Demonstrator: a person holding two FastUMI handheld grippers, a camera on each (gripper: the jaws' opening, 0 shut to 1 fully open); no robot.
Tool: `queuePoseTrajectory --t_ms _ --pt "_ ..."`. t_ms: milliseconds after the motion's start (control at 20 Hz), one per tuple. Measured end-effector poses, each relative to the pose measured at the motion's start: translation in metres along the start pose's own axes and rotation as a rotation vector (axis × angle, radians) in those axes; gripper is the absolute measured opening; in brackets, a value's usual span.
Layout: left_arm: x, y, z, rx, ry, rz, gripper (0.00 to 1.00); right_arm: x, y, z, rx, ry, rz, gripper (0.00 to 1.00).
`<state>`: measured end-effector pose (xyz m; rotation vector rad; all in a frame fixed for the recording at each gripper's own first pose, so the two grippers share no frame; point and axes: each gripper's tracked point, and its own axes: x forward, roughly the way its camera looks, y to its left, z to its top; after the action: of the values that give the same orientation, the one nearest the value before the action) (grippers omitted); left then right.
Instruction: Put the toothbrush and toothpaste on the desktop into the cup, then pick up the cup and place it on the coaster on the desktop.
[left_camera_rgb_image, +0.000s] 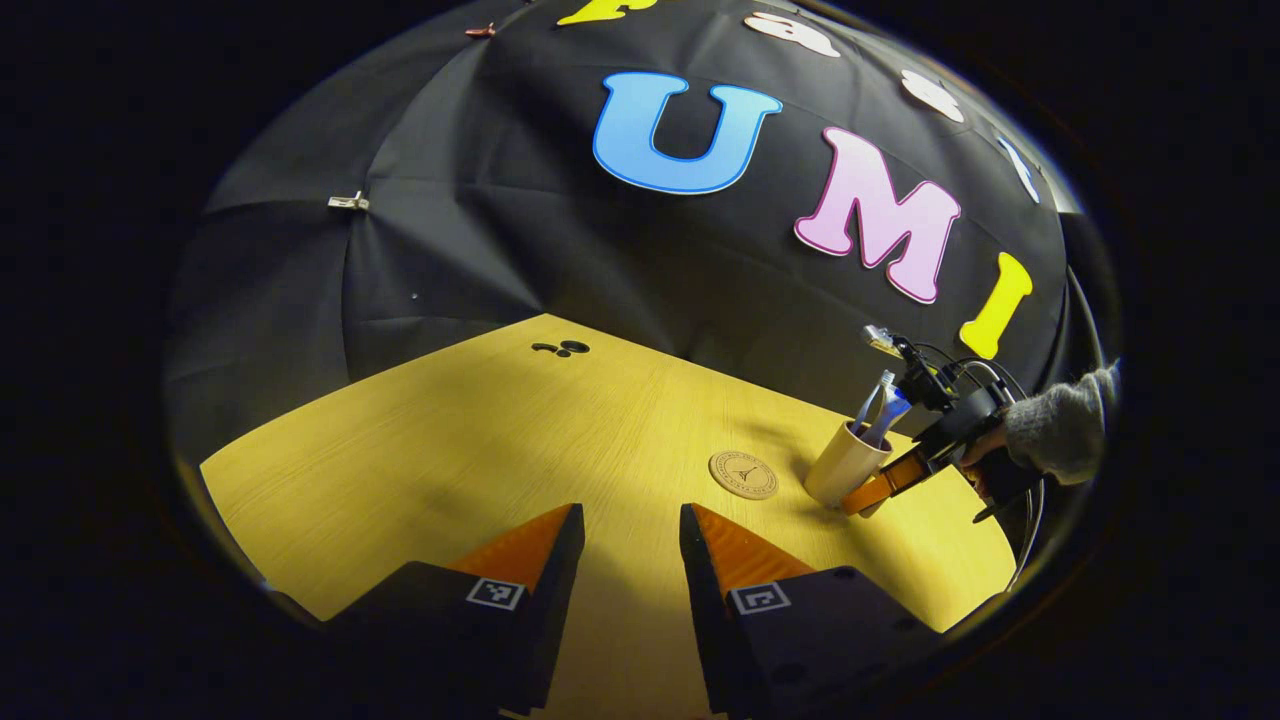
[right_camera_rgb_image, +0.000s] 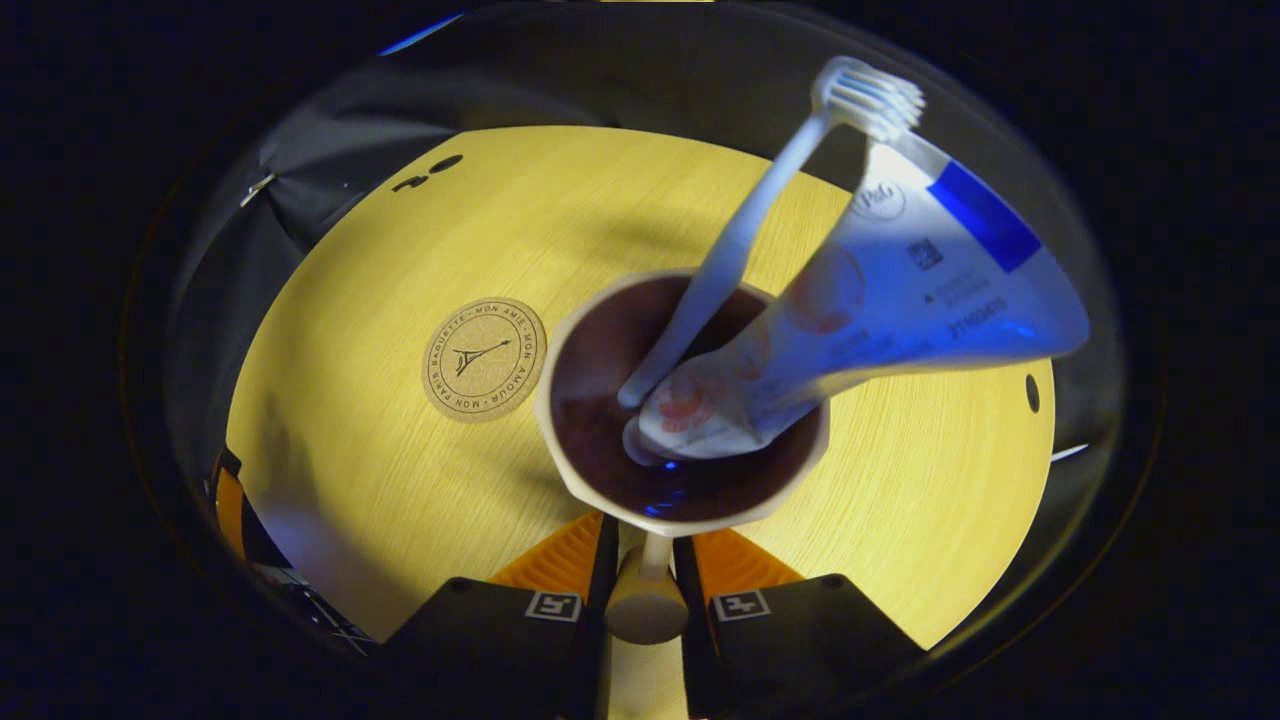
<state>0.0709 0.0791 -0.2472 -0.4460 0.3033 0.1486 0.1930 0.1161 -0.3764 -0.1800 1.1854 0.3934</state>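
A cream cup (right_camera_rgb_image: 548, 400) holds a white toothbrush (right_camera_rgb_image: 740, 230) and a white and blue toothpaste tube (right_camera_rgb_image: 900, 290), both leaning out to the right. My right gripper (right_camera_rgb_image: 645, 540) is shut on the cup's handle (right_camera_rgb_image: 645, 600), with both fingers pressing on it. The round cork coaster (right_camera_rgb_image: 484, 358) lies bare just left of the cup. In the left gripper view the cup (left_camera_rgb_image: 845, 465) tilts beside the coaster (left_camera_rgb_image: 743, 474), with the right gripper (left_camera_rgb_image: 890, 480) on its far side. My left gripper (left_camera_rgb_image: 630, 560) hovers open over the table, holding nothing.
The yellow wooden table (left_camera_rgb_image: 480, 430) has small dark holes (left_camera_rgb_image: 562, 348) near its far corner. A grey sleeve (left_camera_rgb_image: 1060, 430) holds the right gripper at the table's right edge. An orange part of the left gripper (right_camera_rgb_image: 228, 510) shows at the lower left.
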Motion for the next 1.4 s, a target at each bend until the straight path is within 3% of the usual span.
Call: queuePoseTrajectory --t_ms 100,150,200,400,500,600,650,700,950,1400 --pt "0.001 -0.001 0.000 -0.001 0.001 -0.004 0.60 0.002 -0.003 0.001 -0.032 -0.017 -0.008 0.31" --pt "0.001 -0.001 -0.001 0.000 0.001 -0.006 0.60 0.000 -0.003 0.002 -0.041 -0.031 -0.010 0.36" --pt "0.001 -0.002 0.000 0.001 0.002 -0.009 0.60 0.000 -0.003 0.004 -0.040 -0.044 -0.012 0.31" --pt "0.000 -0.004 0.000 0.006 0.005 -0.023 0.60 -0.008 -0.002 0.004 -0.065 -0.094 -0.020 0.29" --pt "0.001 -0.004 -0.002 0.008 0.009 -0.027 0.60 -0.010 0.003 0.005 -0.078 -0.102 -0.012 0.21" --pt "0.000 -0.002 -0.001 0.008 0.011 -0.031 0.60 -0.007 0.005 0.002 -0.079 -0.088 -0.005 0.27" --pt "0.000 -0.002 -0.001 0.009 0.010 -0.032 0.60 -0.008 0.007 0.004 -0.076 -0.100 -0.004 0.22" --pt "-0.002 -0.001 0.000 0.010 0.007 -0.034 0.60 -0.010 0.009 0.006 -0.074 -0.119 0.001 0.27" --pt "-0.005 0.004 0.001 0.013 0.010 -0.037 0.60 -0.030 0.028 0.025 -0.068 -0.196 0.025 0.26" --pt "-0.018 0.018 0.002 0.015 0.006 -0.024 0.60 -0.010 0.089 0.053 -0.142 -0.196 0.092 0.26"
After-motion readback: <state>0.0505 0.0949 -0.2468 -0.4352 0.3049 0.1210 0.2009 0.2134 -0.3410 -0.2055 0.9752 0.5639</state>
